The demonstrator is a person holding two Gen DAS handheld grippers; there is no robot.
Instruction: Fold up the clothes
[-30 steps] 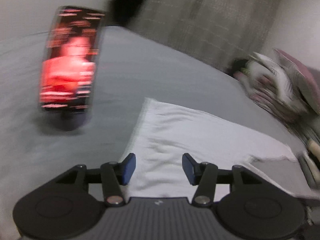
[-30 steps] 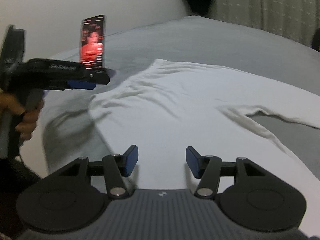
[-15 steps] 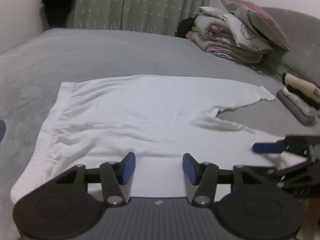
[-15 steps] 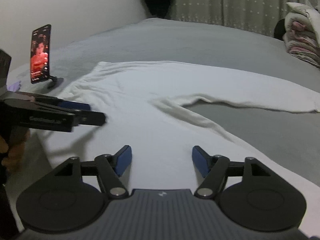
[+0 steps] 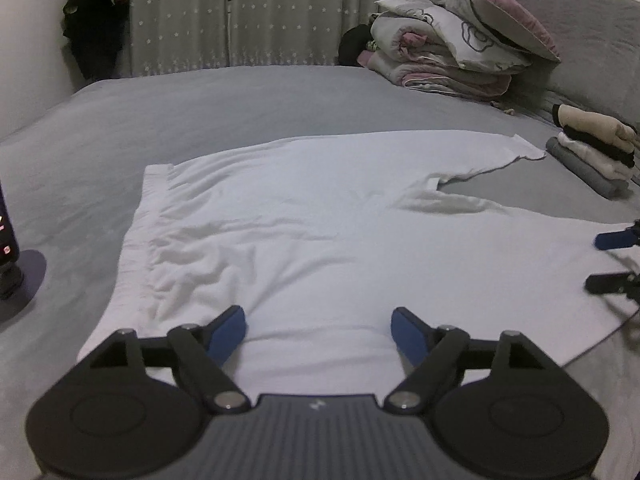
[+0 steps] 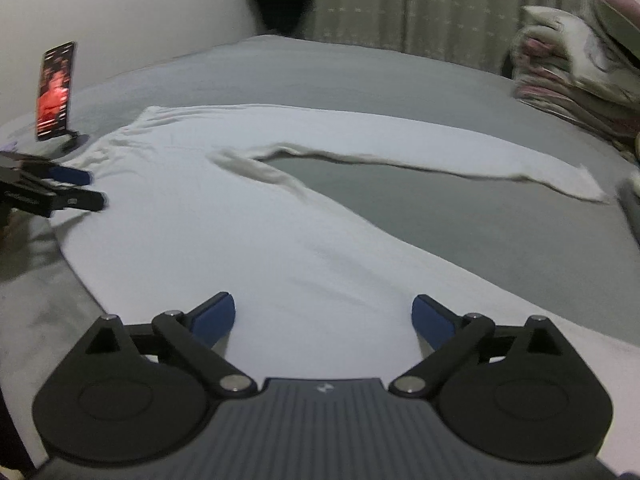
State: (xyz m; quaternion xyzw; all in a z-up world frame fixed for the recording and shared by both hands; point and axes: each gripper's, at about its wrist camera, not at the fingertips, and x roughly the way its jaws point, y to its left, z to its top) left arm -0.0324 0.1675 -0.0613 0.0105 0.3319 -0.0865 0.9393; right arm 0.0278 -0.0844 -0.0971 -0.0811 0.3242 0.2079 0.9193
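A white long-sleeved top [image 5: 320, 232] lies spread flat on the grey bed [image 5: 200, 104], its hem at the left and one sleeve [image 6: 440, 152] stretched out to the right. My left gripper [image 5: 318, 330] hovers open over the near edge of the top's body, nothing between its fingers. My right gripper [image 6: 322, 318] is also open, low over the near sleeve side of the white top [image 6: 224, 216]. Each gripper shows in the other's view: the right gripper [image 5: 612, 258] at the far right edge, the left gripper [image 6: 76, 188] at the far left.
A lit phone on a stand [image 6: 54, 92] sits on the bed left of the top. Folded clothes are stacked [image 5: 592, 148] at the right. Piled bedding and a pillow [image 5: 460, 52] lie at the back right. A dark garment [image 5: 96, 20] hangs by the curtain.
Both views have swung right, away from the phone and onto the top. Both grippers have opened wider and dropped closer to the fabric's near edge.
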